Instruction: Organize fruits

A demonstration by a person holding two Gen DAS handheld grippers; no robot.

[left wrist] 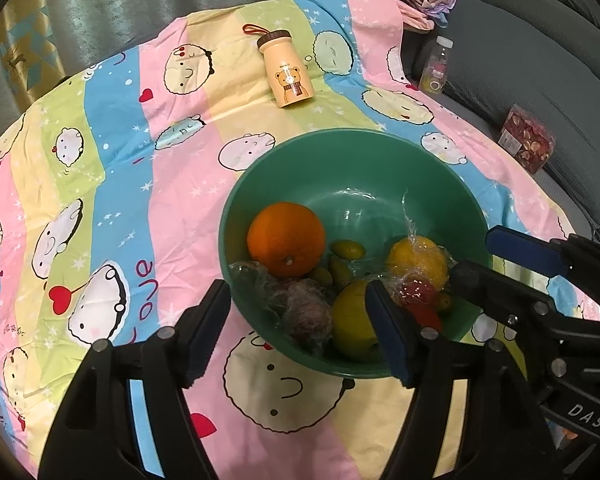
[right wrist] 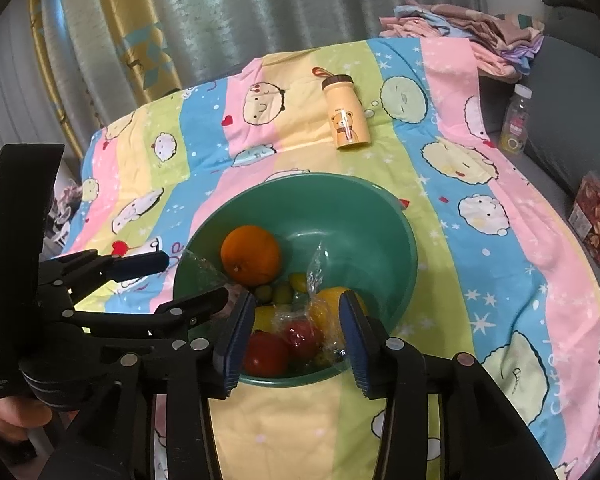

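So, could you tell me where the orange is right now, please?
The orange lies in the green bowl, on its left side in both wrist views, beside small green fruits.

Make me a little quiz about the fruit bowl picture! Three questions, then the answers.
1. True or false: the orange lies inside the green bowl.
2. What stands on the cloth beyond the bowl: A) a bear bottle, B) a teapot, C) a book?
3. Fill in: the red fruit sits at the bowl's ___ edge, between the right hand-held gripper fingers.

Key: 1 true; 2 A; 3 near.
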